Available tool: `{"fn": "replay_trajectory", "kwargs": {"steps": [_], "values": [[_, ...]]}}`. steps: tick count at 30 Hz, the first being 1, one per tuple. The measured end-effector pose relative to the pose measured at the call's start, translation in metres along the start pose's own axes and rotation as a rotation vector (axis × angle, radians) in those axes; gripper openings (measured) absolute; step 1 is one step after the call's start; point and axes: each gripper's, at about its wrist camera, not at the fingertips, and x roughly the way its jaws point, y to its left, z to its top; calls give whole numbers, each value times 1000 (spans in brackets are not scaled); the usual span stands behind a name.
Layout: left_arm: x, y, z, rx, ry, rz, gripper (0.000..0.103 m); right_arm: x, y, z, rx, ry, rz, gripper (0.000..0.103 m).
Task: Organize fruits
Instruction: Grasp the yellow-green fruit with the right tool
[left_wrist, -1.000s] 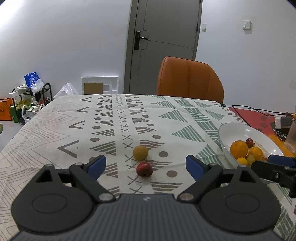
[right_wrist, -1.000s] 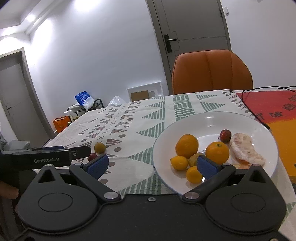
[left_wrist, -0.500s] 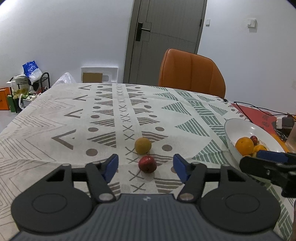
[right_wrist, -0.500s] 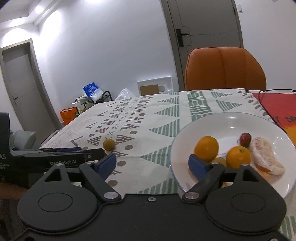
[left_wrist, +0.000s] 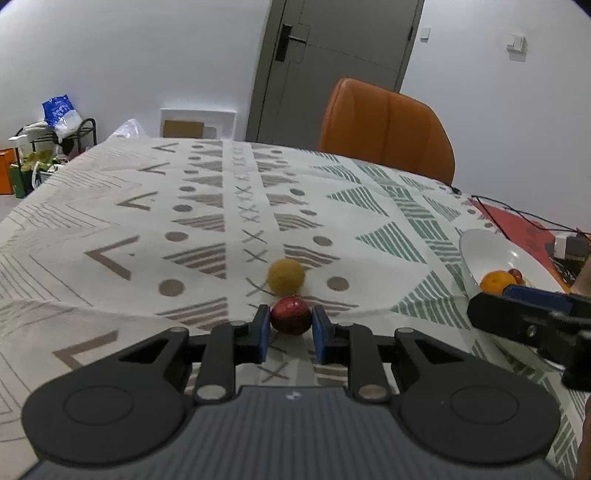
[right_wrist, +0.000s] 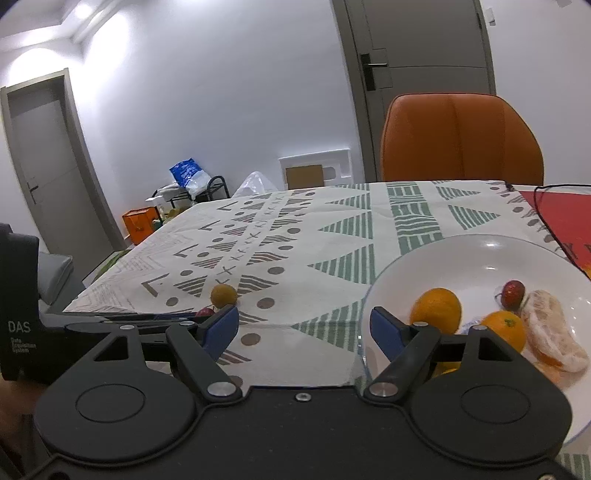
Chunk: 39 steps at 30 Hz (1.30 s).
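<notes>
Your left gripper pinches the small dark-red round fruit on the patterned tablecloth, just before the yellow-brown round fruit. Your right gripper is closing on nothing beside the white plate of oranges.

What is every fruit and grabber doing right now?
left gripper: shut on red fruit
red fruit: gripped, on tablecloth
yellow fruit: loose on tablecloth
right gripper: jaws closing, nothing between
plate: holding oranges, peeled citrus, small red fruit
</notes>
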Motion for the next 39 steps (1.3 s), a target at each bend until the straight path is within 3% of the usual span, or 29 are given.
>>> {"fn": "replay_trajectory", "kwargs": {"steps": [19,39], "values": [[-27,35,10,-24,-70,70,22,40,38,10,-66,50,68,64],[-40,73,9,-76,-89,149,22,88,71,20,-123,116,113,52]]}}
